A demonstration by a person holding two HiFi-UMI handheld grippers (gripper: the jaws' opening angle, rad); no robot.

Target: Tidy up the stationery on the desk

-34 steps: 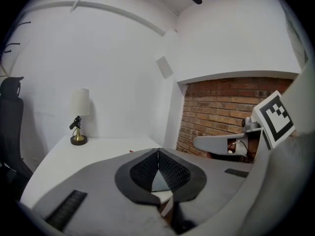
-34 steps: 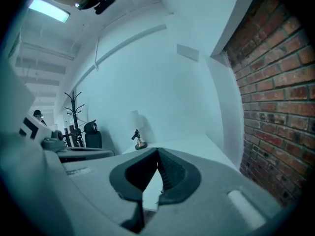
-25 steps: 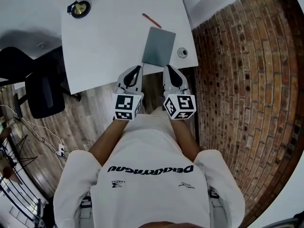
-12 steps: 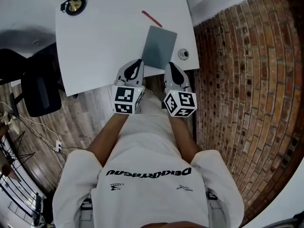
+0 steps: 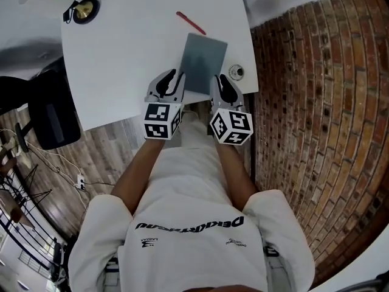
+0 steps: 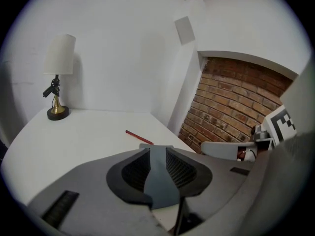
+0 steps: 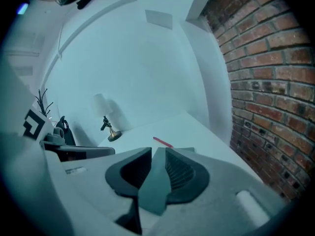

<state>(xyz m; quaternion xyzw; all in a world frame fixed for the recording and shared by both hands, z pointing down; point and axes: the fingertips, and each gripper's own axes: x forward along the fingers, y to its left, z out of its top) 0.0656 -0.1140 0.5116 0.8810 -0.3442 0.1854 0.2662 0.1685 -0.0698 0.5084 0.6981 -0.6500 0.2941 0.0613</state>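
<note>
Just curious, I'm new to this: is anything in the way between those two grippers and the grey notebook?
Nothing visible is. The left gripper and right gripper sit at the notebook's near corners. Their jaws have just been opening, and the notebook shows in each gap. The red pen lies beyond it.

The left hand-held gripper [image 5: 172, 76] and right hand-held gripper [image 5: 220, 79] have moved forward over the white table's [image 5: 121, 53] near edge. They now flank the flat grey rectangular notebook [image 5: 203, 56]. Both jaws have just been opening, and the notebook shows in each gap, ungripped.

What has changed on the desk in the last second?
The left gripper and right gripper moved forward to the near corners of the notebook, and their jaws have just been opening, gripping nothing. Notebook, pen and lamp lie as before.
</note>
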